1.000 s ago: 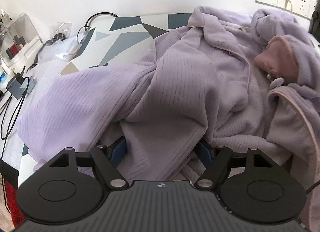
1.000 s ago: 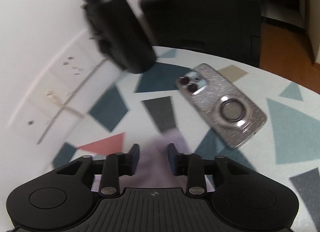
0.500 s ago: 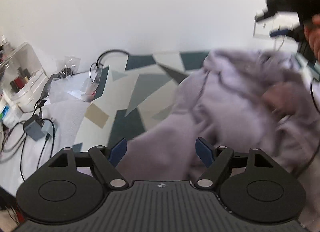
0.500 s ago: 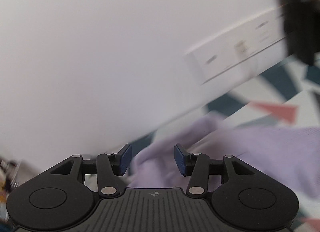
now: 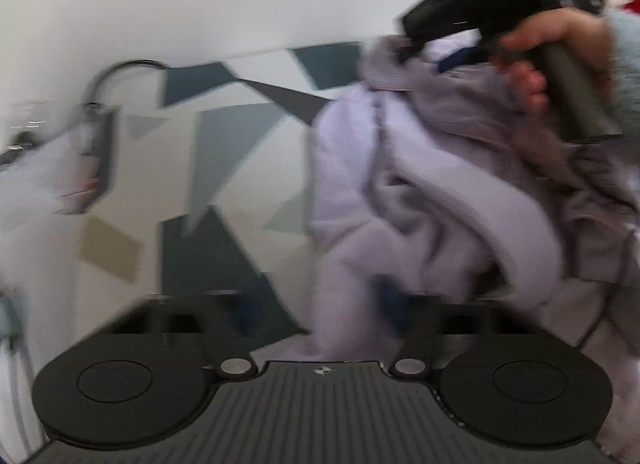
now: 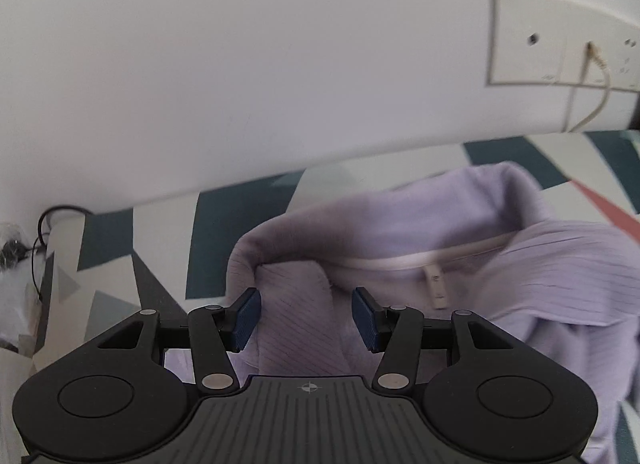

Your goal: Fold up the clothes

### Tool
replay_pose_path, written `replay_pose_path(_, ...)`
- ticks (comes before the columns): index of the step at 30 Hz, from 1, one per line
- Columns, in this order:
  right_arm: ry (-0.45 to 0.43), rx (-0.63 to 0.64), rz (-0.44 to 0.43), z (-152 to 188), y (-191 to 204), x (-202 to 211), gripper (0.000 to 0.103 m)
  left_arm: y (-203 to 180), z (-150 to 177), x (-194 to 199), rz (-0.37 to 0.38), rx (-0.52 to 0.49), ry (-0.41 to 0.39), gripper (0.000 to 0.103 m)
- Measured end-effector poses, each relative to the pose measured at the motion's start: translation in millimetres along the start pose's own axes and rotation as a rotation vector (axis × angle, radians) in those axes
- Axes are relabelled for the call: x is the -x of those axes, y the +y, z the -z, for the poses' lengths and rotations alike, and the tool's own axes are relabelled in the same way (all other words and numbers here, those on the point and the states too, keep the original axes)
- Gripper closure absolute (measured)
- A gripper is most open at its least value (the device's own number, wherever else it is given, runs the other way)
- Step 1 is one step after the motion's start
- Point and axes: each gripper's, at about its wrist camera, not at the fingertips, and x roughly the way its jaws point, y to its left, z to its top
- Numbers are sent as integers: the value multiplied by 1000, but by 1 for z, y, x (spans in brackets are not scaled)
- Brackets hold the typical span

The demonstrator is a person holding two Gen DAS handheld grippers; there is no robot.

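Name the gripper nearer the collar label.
The right gripper, jaws just opening over cloth, sits beside the label; the left gripper, jaws just closing around cloth, is at the cloth's other end.

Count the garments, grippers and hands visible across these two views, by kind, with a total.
Lilac garment: 1
Grippers: 2; left gripper just closing, right gripper just opening, cloth between both
Hand: 1
Total: 4

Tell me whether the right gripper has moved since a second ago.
Yes. The right gripper has swung away from the phone and bottle; the wall sockets now sit upper right, and its jaws, just opening, straddle the lilac garment.
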Motion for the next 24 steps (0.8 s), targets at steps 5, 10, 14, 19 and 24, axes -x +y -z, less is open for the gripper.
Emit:
replay_pose_path(5,0,-17,-46,0,-4,-10,97,14,-3,7,-1,23,-10,93)
replay_pose_path(10,-10,-99,-56,0,-14,-8,96,33,-9,4,-36,35,-8,43)
replay_pose_path(14,12,-111,-51,0,-14,-10,77,25,-13,-2,11,21,-20,26)
replay_pose_path(19,16,-101,-36,3,-9,-17,75,22,-16,-9,34,71,-15,95)
replay_pose_path(24,-26,-65,-29,3,2,-9,98,40,-21,13,-78,147,-107,95)
